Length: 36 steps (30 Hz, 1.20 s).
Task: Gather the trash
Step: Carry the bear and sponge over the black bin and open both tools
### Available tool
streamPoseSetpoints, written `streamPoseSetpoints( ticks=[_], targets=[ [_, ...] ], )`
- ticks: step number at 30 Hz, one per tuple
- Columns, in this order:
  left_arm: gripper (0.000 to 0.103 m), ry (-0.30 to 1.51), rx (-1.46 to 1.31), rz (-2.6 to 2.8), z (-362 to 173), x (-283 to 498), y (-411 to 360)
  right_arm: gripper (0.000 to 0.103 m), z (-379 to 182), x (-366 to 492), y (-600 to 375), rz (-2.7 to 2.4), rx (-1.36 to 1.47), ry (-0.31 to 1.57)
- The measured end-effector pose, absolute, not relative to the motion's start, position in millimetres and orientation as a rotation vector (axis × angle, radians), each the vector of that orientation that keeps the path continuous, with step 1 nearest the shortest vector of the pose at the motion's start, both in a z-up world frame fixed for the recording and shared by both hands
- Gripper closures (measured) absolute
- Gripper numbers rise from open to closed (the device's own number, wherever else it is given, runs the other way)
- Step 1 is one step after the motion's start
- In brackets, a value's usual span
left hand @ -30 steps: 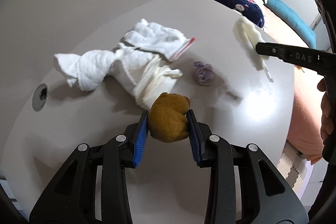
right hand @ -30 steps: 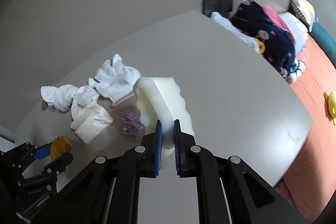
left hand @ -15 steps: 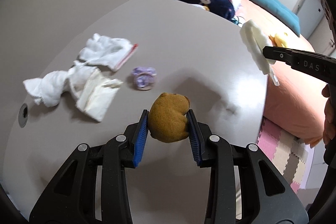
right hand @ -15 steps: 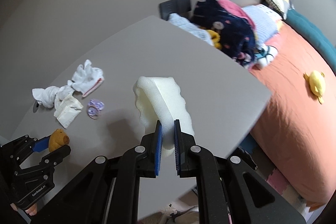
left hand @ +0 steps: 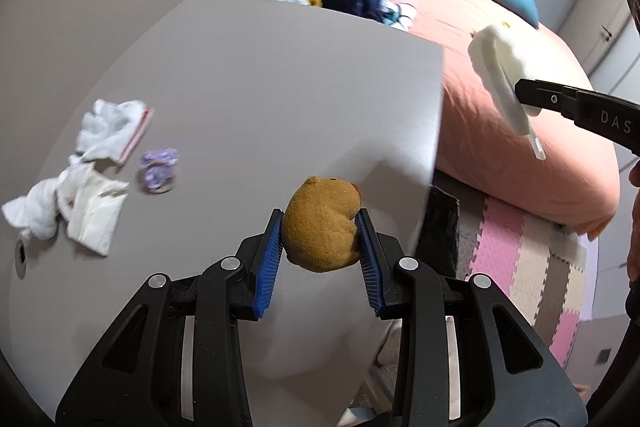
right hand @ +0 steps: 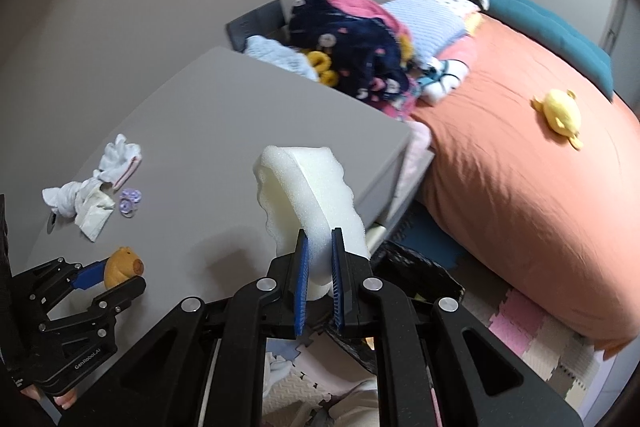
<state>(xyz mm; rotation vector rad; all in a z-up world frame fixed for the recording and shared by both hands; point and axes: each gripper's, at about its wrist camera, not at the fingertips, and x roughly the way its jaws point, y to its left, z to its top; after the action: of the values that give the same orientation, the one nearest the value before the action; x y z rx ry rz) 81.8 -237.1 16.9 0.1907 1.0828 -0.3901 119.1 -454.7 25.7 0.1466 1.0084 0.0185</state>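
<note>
While the left gripper (left hand: 320, 241) hangs over the tabletop (left hand: 256, 75) near its right edge, its jaws are clamped on a brown plush toy (left hand: 322, 225), blue pads pressed to both sides. Left wrist view also shows white cloths (left hand: 68, 183) and a small purple item (left hand: 157, 175) lying on the tabletop at far left, close together. At right, the right gripper (left hand: 524, 103) holds a white foam piece (left hand: 498, 75) w/ the orange bed (left hand: 520, 155) behind it. A black bin (left hand: 438, 231) sits on the floor just beside the tabletop edge.

Right wrist view: right gripper (right hand: 318, 259), jaws narrow, pinching the foam piece (right hand: 308, 187) upright near the tabletop (right hand: 224, 115) corner. Black bin (right hand: 420, 271) shows just past the pads, partly hidden. Left gripper (right hand: 106, 277) w/ plush toy (right hand: 120, 265) is at lower left. Yellow plush (right hand: 560, 113) lies on the bed (right hand: 520, 211).
</note>
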Motion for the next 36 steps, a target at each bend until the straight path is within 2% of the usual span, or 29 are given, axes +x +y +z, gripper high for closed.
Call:
streamPoseSetpoints(
  ticks=[19, 29, 30, 31, 32, 33, 34, 35, 36],
  targets=[
    [0.067, 1.101, 0.347, -0.59, -1.1, 56.2, -366.7, 0.091, -2.8, 57.3, -591.0, -0.213, 0.282, 1.043],
    [0.067, 1.139, 0.404, -0.683, -11.8, 47.4, -413.8, 0.091, -21.9, 55.0, -634.3, -0.265, 0.342, 1.08],
    [0.061, 1.146, 0.407, -0.687, -13.2, 48.1, -416.5, 0.091, -23.3, 56.3, -637.1, -0.268, 0.346, 1.082],
    [0.051, 1.165, 0.409, -0.692, -15.7, 49.5, -419.9, 0.087, -24.4, 58.4, -641.8, -0.272, 0.36, 1.085],
    [0.022, 1.187, 0.413, -0.692, -18.3, 51.7, -422.7, 0.068, -24.4, 60.5, -647.3, -0.284, 0.373, 1.085],
    [0.007, 1.202, 0.412, -0.678, -20.4, 55.4, -424.7, 0.032, -23.2, 61.5, -650.1, -0.3, 0.373, 1.081],
    [0.007, 1.189, 0.403, -0.655, -20.1, 58.0, -424.1, 0.02, -20.3, 63.4, -653.2, -0.323, 0.353, 1.064],
    [0.007, 1.179, 0.401, -0.637, -19.7, 59.5, -423.2, 0.012, -17.9, 64.0, -655.7, -0.334, 0.339, 1.054],
    [0.007, 1.177, 0.404, -0.623, -19.9, 62.3, -422.6, 0.011, -17.1, 65.6, -658.3, -0.342, 0.339, 1.065]
  ],
)
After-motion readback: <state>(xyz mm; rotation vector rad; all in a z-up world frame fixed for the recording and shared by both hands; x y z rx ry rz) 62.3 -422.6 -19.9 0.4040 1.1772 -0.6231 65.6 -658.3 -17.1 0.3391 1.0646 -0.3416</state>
